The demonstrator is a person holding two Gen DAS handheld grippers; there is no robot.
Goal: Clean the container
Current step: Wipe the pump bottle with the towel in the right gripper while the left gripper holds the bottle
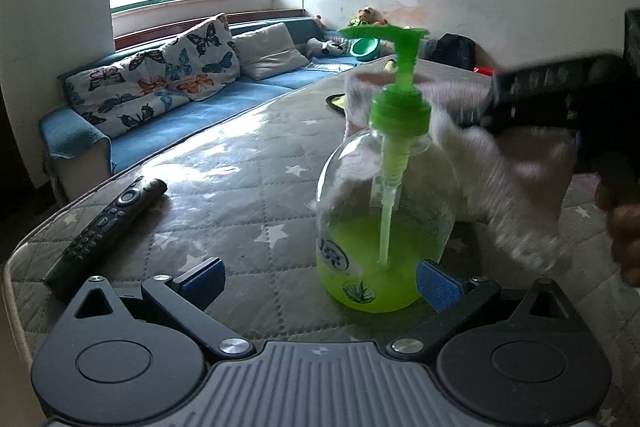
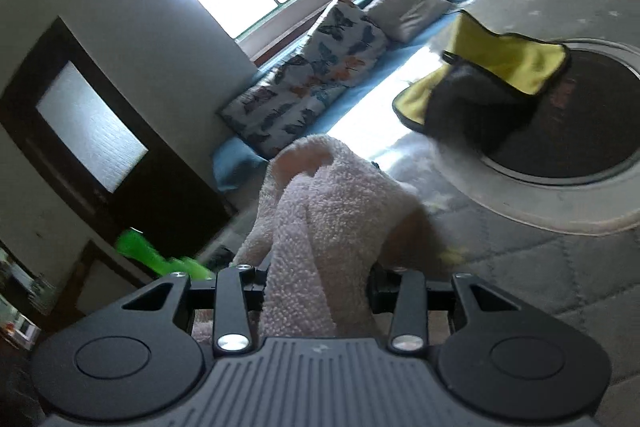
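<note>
Left wrist view: your left gripper [image 1: 320, 283] stands wide open, holding nothing; its right blue pad [image 1: 436, 285] sits just beside the bottle's base, the left pad well clear.
Table [image 1: 224, 183]: quilted grey cover; the bottle stands on it, right of centre between your left fingers.
Bottle [image 1: 380, 223]: clear, upright, green liquid in the lower part; long axis vertical, pump head [image 1: 386, 34] on top.
Towel [image 2: 320, 227]: pale pink, clamped in your right gripper [image 2: 318, 285], jaws closed on it.
Key relation: towel [image 1: 492, 167] lies against the bottle's far-right shoulder, so the right hand is the wiping side; the left looks placed to steady the base.
Remote [image 1: 108, 219]: left of the bottle, well apart.
</note>
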